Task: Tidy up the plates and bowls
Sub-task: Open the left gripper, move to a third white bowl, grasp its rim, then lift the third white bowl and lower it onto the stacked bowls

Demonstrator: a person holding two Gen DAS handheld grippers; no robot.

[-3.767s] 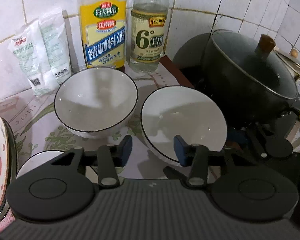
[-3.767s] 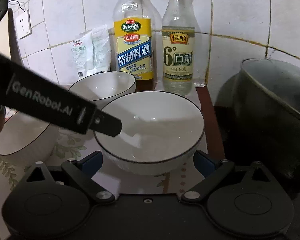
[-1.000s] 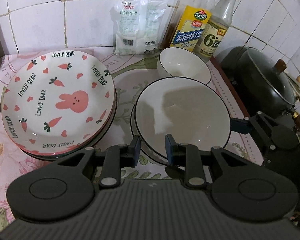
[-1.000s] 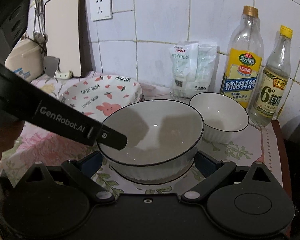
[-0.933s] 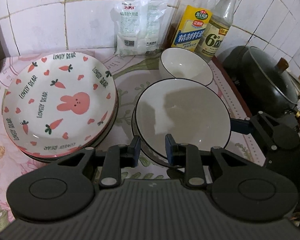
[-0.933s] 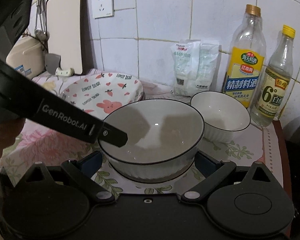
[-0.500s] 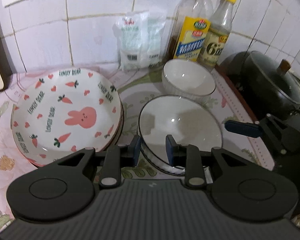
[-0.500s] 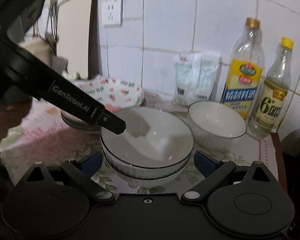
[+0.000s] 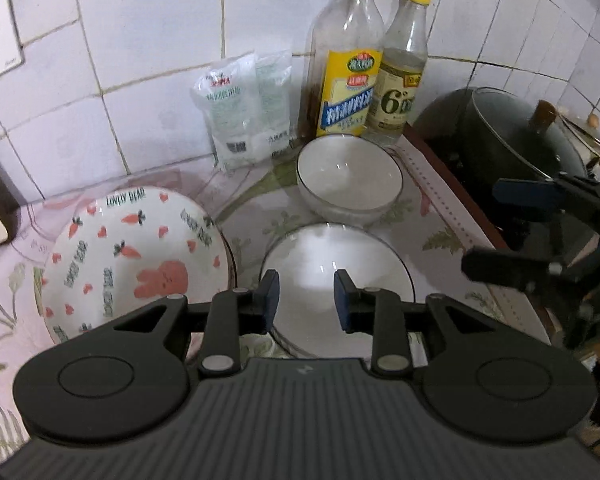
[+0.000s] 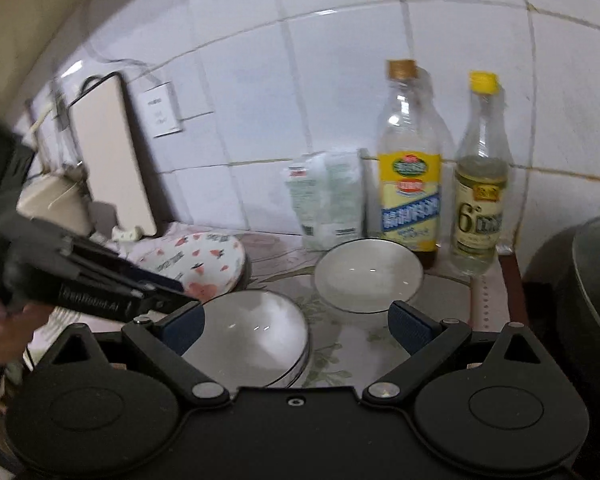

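My left hand-held gripper (image 9: 306,295) and right hand-held gripper (image 10: 296,326) both hang open and empty above the stacked bowls (image 9: 336,256) — the left jaws just widening.

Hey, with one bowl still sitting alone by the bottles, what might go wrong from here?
1. The lone bowl sits right in front of the two bottles; reaching for it may knock one over.
2. The bowl stack stands close beside the plates; adding another bowl could bump them.
3. The right claw is wide open near the pot and may clip it.
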